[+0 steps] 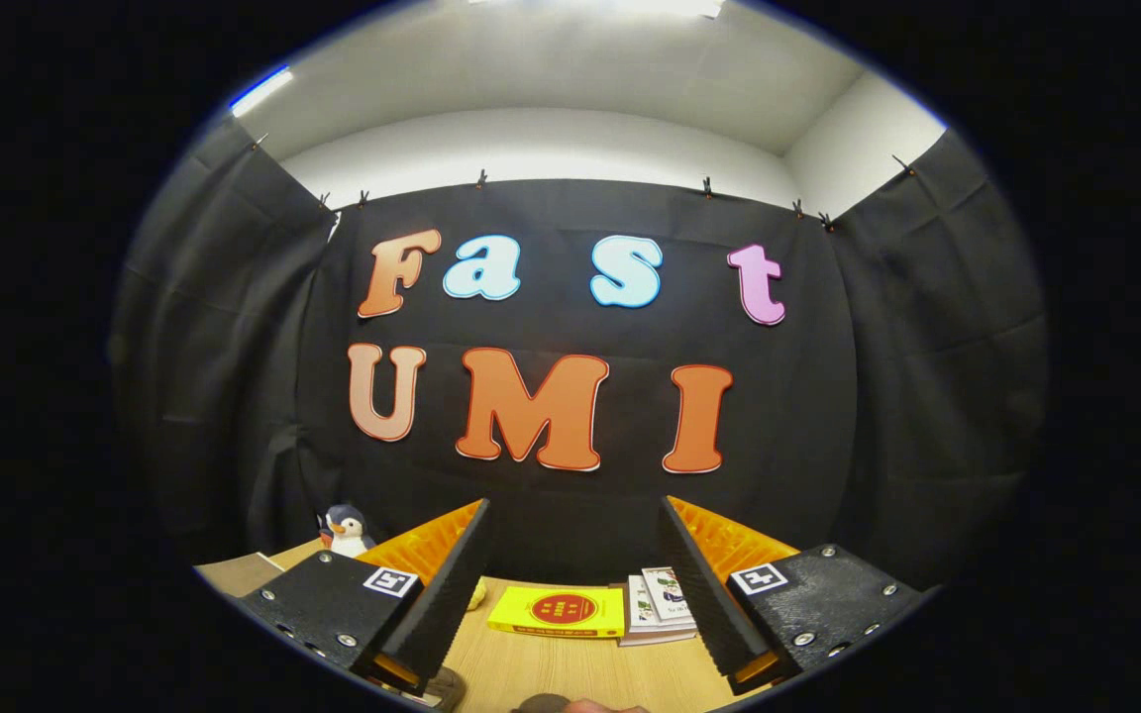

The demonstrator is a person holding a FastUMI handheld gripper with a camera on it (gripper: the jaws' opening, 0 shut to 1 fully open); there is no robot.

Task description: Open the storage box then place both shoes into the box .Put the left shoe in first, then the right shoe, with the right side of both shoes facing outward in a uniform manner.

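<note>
step: pre-opening, judged | hand-held gripper fingers spread, holding nothing, aimed high at booth wall | storage box, shoes: cannot locate | yellow book on surface ahead | next: tilt down, find box lid

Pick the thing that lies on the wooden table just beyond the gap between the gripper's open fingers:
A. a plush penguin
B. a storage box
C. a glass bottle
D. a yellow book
D: the yellow book lies flat on the table ahead of the open gripper, in line with the gap between its fingers; the plush penguin sits off beyond the left finger.
</note>
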